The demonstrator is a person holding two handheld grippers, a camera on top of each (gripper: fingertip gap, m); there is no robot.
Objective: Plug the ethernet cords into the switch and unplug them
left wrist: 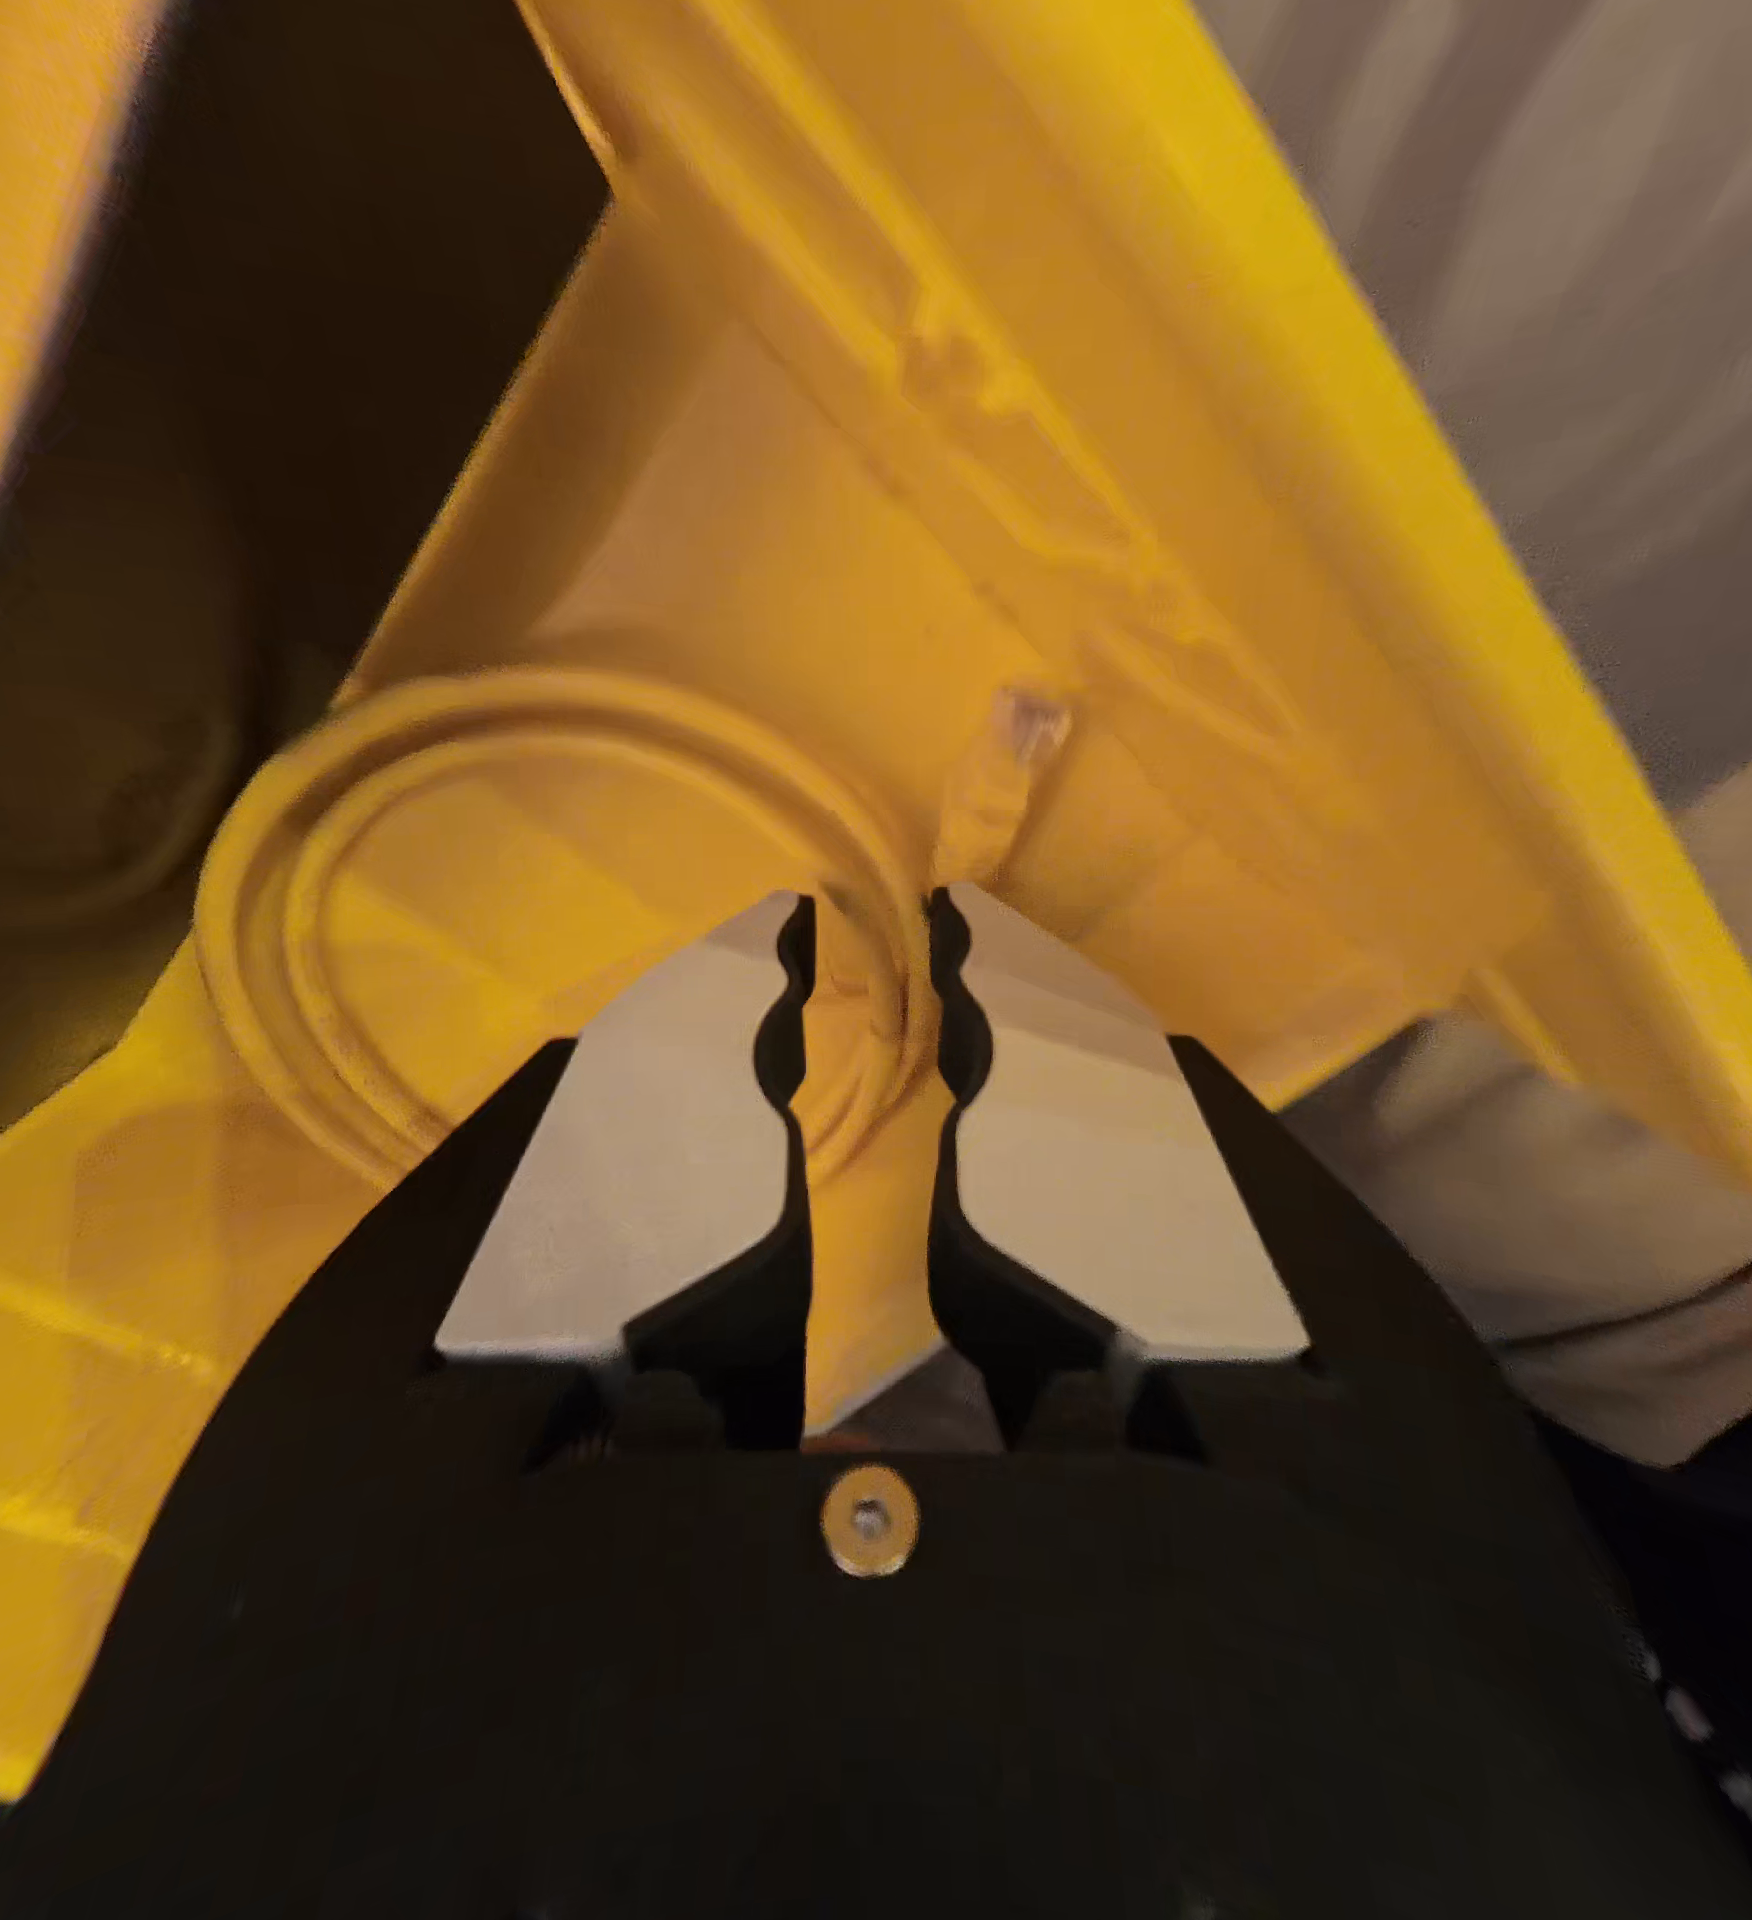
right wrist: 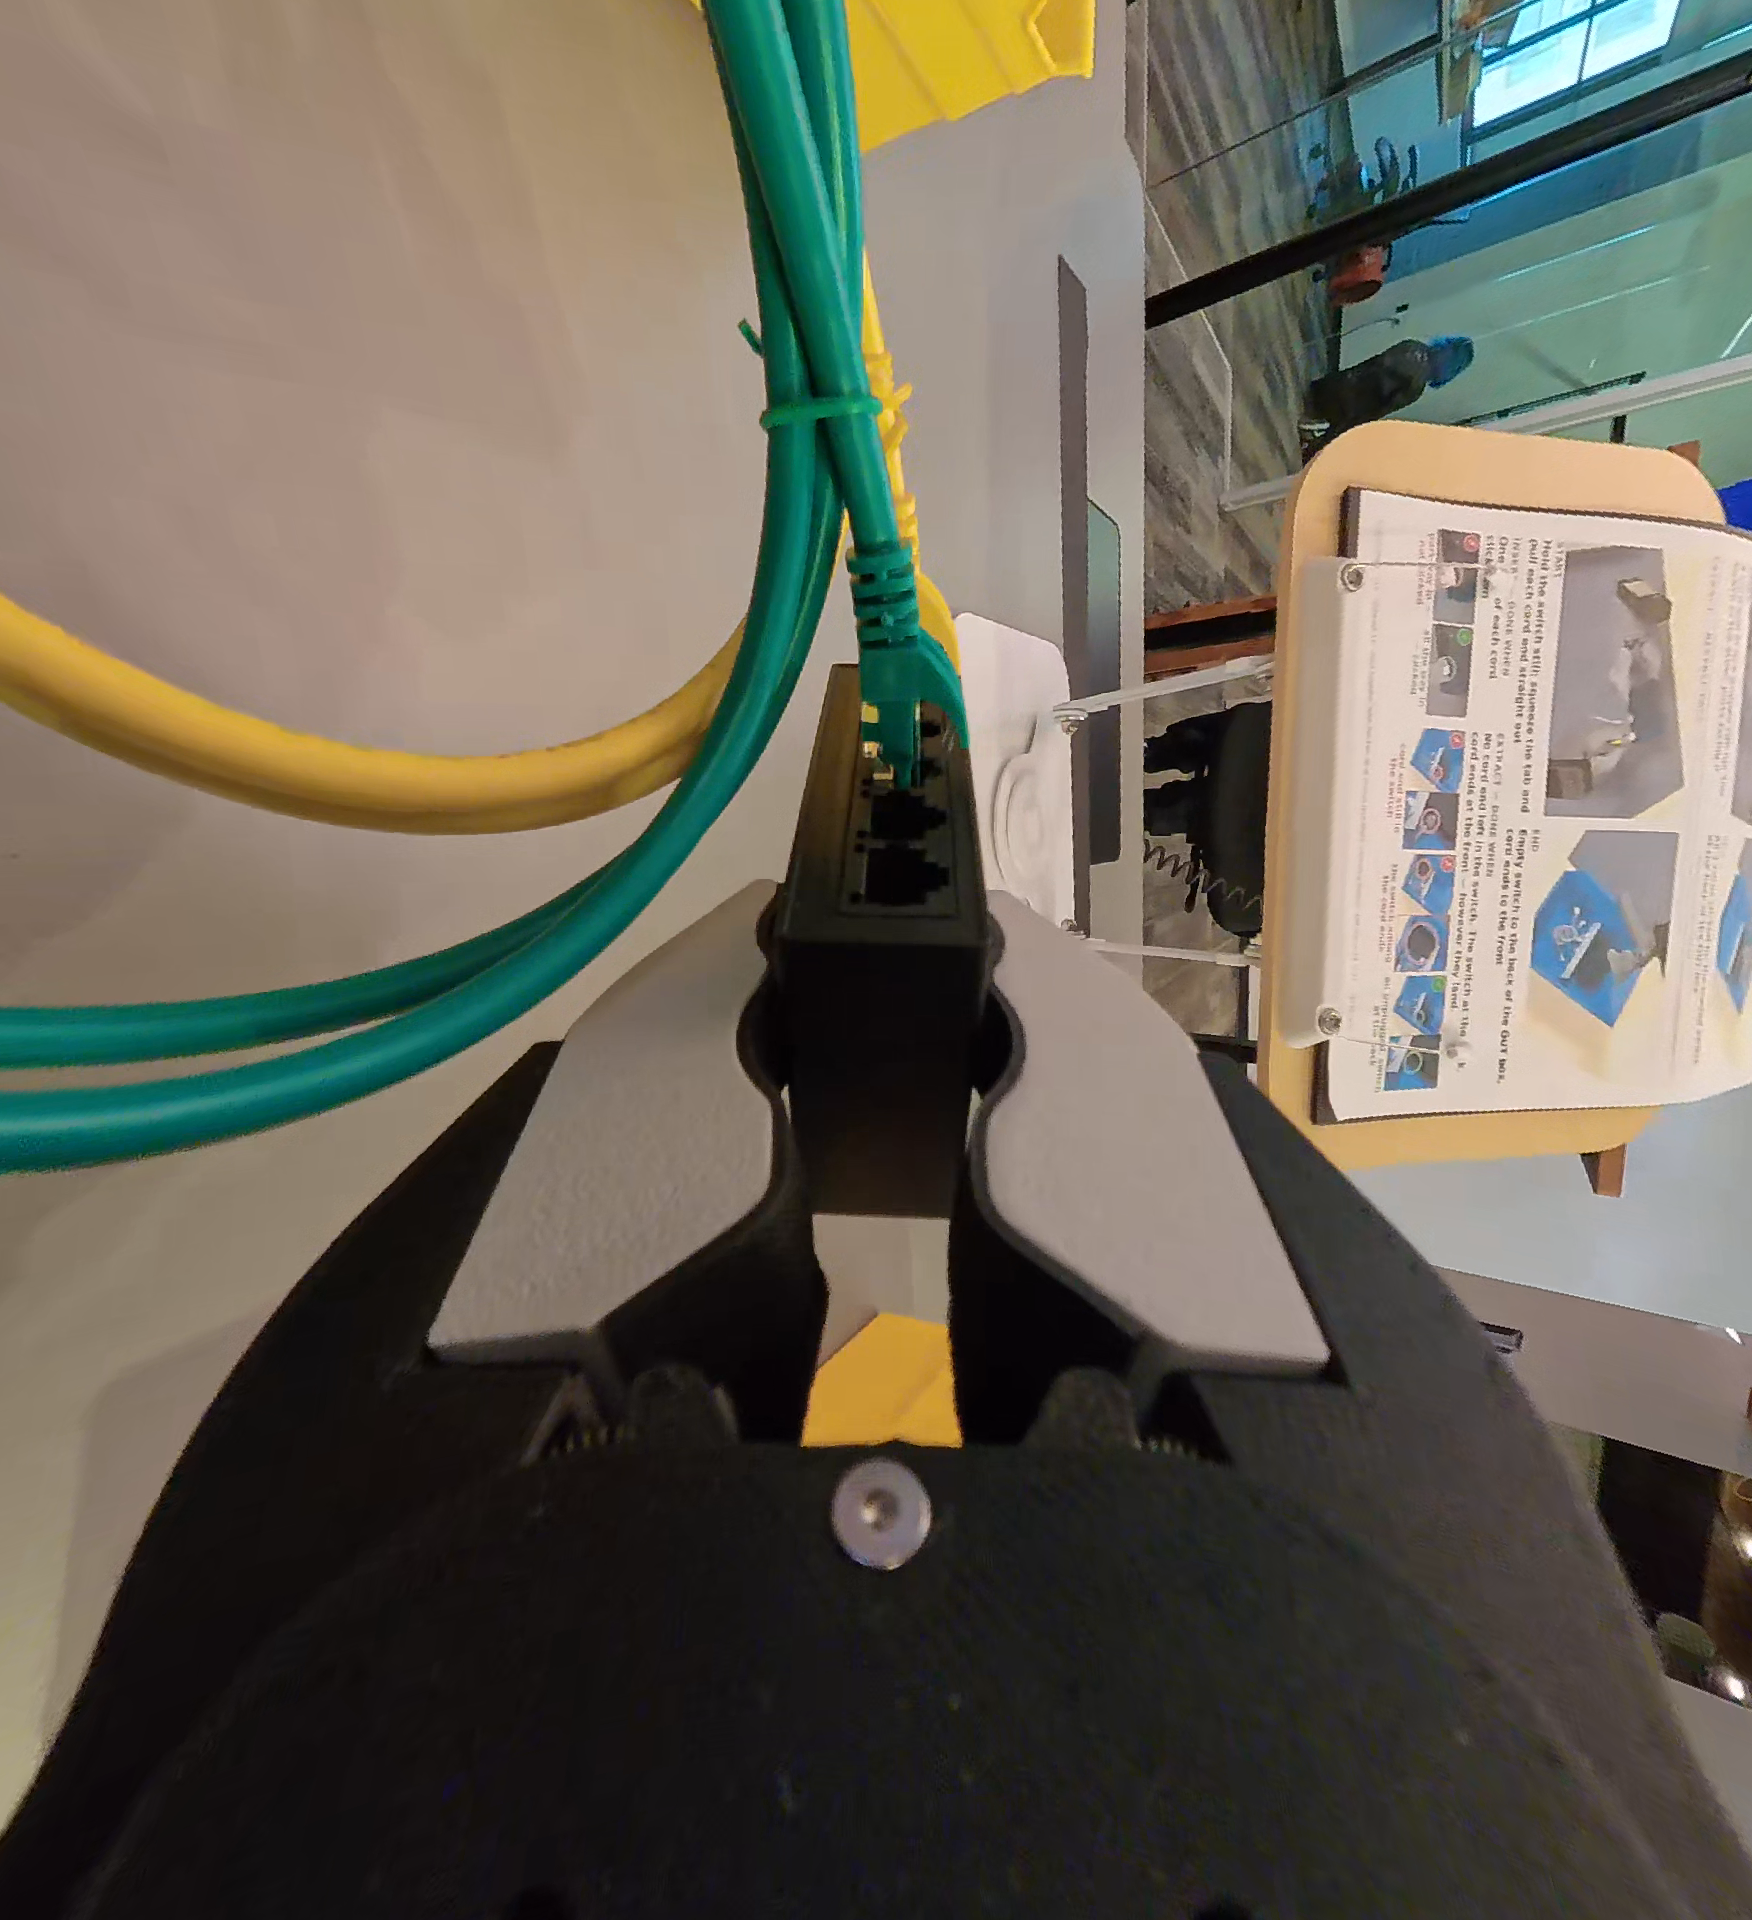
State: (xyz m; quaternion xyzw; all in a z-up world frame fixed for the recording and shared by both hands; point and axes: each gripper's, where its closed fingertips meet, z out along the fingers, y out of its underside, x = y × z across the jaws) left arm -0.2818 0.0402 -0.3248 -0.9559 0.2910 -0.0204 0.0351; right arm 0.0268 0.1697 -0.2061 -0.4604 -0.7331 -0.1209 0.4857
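Observation:
My right gripper (right wrist: 882,925) is shut on the black switch (right wrist: 882,997) and holds it end-on, its ports facing left. A green ethernet cord (right wrist: 887,623) is plugged into a far port, and its loops (right wrist: 332,1039) sweep off to the left. Two nearer ports are empty. A yellow cord (right wrist: 332,748) curves behind the green one; I cannot tell where it ends. My left gripper (left wrist: 870,904) is shut on a coiled yellow cord (left wrist: 259,883) over a yellow bin (left wrist: 955,312). The coil's clear plug (left wrist: 1033,727) hangs free just beyond the fingertips.
A corner of the yellow bin (right wrist: 955,62) shows at the top of the right wrist view. A printed instruction sheet on a wooden stand (right wrist: 1474,810) is to the right. The pale table surface (right wrist: 280,312) lies behind the cords. The left wrist view is blurred. About 35 cm separates my left fingertips from my right.

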